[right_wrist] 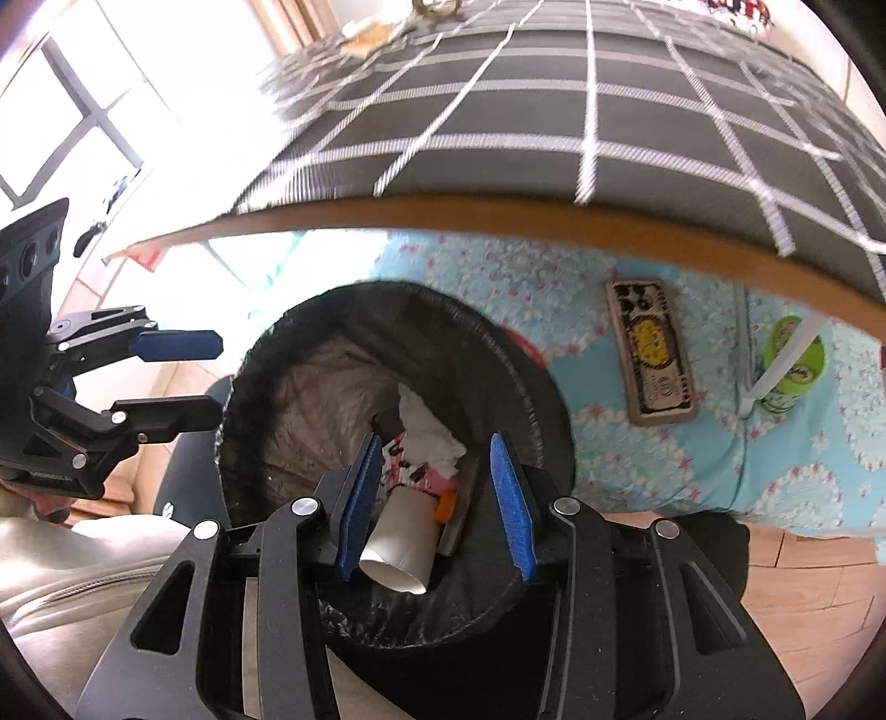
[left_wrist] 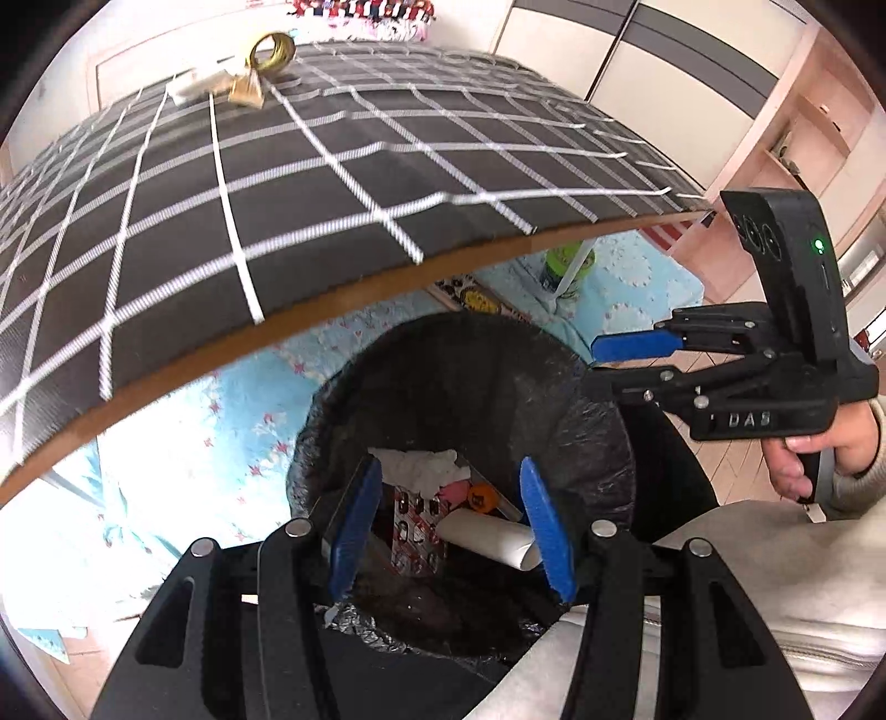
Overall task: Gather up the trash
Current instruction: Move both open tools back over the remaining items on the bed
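Note:
A bin lined with a black bag stands on the floor beside the table. In it lie a white cardboard tube, crumpled white tissue, a red-and-white packet and a small orange piece. My left gripper hangs open over the bin with nothing between its blue pads. My right gripper is open too, above the bin's rim, and empty. At the table's far end lie a gold tape ring, a brown wrapper and white paper.
The table carries a black cloth with a white grid, and its wooden edge overhangs the bin. On the blue patterned mat lie a flat rectangular case and a green cup next to a white table leg. A person's hand holds the right gripper.

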A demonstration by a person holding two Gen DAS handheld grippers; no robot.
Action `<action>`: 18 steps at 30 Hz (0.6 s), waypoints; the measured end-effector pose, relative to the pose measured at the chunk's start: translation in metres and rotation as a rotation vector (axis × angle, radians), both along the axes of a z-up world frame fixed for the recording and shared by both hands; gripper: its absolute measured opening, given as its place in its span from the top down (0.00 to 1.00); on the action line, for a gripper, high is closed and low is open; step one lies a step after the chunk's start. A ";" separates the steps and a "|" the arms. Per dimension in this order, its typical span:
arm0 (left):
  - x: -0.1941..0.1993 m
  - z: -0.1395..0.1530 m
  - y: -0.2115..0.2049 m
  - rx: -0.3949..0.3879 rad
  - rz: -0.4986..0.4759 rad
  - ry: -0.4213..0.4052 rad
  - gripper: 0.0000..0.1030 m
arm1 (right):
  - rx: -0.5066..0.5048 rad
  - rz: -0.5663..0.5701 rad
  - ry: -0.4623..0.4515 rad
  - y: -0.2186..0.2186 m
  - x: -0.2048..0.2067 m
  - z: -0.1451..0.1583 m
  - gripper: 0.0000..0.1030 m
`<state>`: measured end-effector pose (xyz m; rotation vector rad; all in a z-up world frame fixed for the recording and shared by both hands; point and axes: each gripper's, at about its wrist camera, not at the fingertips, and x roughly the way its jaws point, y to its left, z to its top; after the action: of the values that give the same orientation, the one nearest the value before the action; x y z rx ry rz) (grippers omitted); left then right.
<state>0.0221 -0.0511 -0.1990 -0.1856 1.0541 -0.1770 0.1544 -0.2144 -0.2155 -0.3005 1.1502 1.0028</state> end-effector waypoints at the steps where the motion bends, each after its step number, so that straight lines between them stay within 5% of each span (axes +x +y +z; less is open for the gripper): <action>1: -0.001 0.002 0.000 0.001 -0.001 -0.005 0.51 | 0.005 -0.004 -0.005 -0.002 0.002 0.003 0.60; 18: -0.013 0.064 -0.003 0.024 -0.027 -0.123 0.51 | 0.129 0.060 -0.051 0.004 -0.007 0.064 0.60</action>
<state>0.0095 -0.0542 -0.1352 -0.1368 0.9361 -0.1977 0.1476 -0.2105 -0.1519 -0.2572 1.0306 1.1110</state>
